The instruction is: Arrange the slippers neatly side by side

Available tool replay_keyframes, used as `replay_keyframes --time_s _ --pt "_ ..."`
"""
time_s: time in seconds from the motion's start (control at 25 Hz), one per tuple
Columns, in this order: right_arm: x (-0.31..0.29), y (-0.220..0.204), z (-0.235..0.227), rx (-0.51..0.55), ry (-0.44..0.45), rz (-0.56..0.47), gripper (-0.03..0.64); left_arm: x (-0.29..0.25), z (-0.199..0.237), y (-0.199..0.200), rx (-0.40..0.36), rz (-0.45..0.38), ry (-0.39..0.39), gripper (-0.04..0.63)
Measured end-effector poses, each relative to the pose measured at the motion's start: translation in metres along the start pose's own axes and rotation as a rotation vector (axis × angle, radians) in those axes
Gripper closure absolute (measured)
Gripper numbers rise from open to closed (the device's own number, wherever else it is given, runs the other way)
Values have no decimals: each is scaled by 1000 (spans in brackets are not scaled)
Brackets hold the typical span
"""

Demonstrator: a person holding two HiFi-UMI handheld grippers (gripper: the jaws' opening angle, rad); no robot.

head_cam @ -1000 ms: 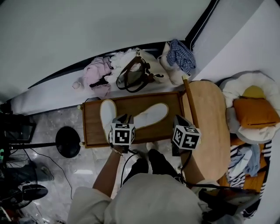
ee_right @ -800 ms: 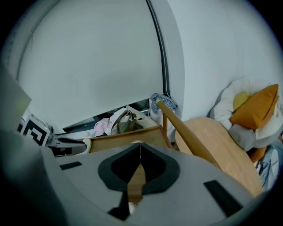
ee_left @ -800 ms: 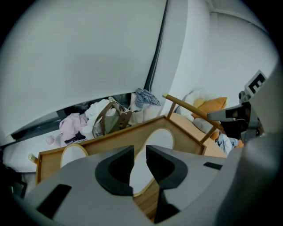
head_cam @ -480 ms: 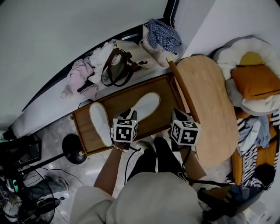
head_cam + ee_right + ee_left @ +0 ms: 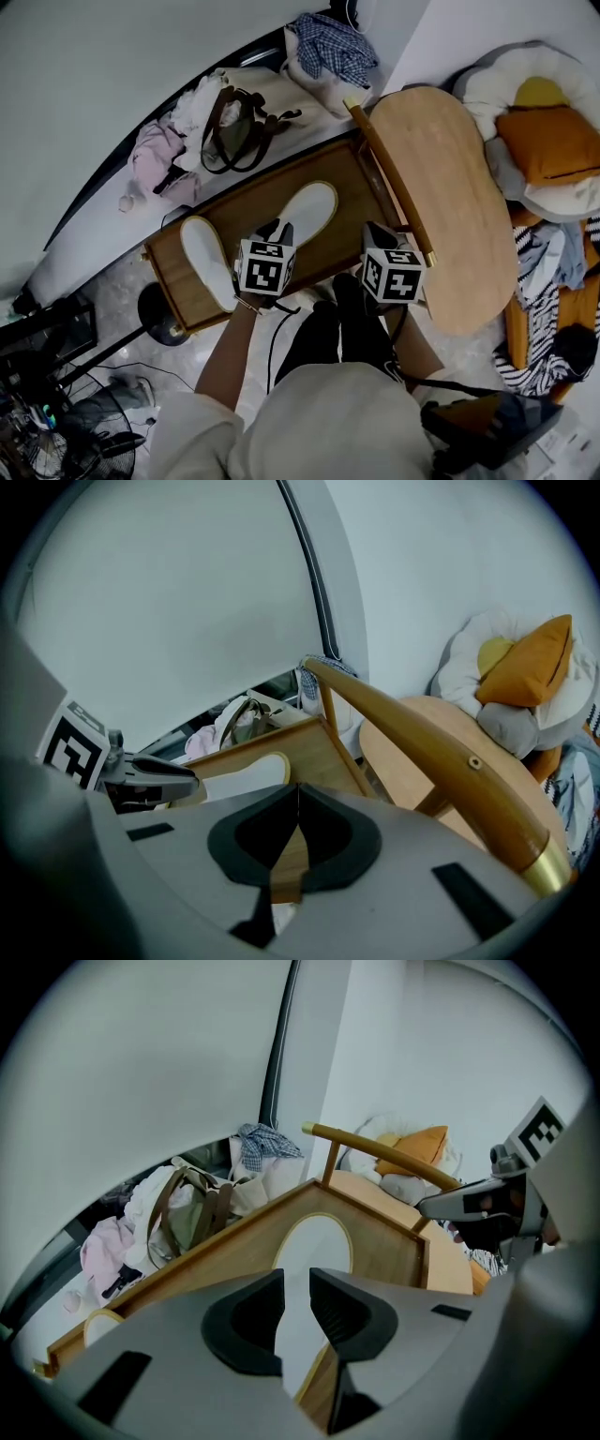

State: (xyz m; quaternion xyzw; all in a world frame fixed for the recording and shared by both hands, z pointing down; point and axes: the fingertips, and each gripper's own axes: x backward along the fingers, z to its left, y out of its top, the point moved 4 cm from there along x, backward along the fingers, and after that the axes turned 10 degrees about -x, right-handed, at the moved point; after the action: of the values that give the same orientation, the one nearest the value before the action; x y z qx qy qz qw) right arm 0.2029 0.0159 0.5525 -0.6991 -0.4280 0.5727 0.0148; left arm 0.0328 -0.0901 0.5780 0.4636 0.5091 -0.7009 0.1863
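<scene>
We were at the approach step, neither slipper gripped yet. Both lay on the low wooden tray (image 5: 246,214), well apart & not parallel. The left slipper (image 5: 206,261) sat nr the tray's left end. The angled slipper (image 5: 306,208) was toward the middle, slanting to the far right corner. L gripper (image 5: 297,1283) hung over the near end of the angled slipper, jaws a narrow gap apart w/ nothing btwn them, the white sole showing beyond the gap. R gripper (image 5: 298,792) sat by the tray's near right corner, beside the oval wooden top (image 5: 441,187), jaws closed together on nothing.

Next move, as we judged it: lower L gripper onto the angled slipper's edge, pinch, then swing it round & slide it over beside the left slipper, toes level. It looked thin & floppy, so prob a grip nr the rim. R gripper would have to open first to help.

No brand, label or legible writing that we could see, only the square b/w markers on the gripper cubes.
</scene>
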Motion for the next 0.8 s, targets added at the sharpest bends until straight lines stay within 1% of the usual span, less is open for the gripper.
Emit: replay_keyframes --time_s 0.2,0.4,0.6,0.8 --pt "-6 -2 -1 -7 -5 20 583 -10 1 5 -53 26 -39 500" --pt "-11 -1 -3 -6 -8 29 583 -18 -2 7 -105 73 -80 495" --pt "-19 3 -7 -1 -6 45 583 -31 -4 6 -115 109 -103 495" --pt "-19 4 -7 13 3 51 583 -34 -5 2 -103 129 -92 497"
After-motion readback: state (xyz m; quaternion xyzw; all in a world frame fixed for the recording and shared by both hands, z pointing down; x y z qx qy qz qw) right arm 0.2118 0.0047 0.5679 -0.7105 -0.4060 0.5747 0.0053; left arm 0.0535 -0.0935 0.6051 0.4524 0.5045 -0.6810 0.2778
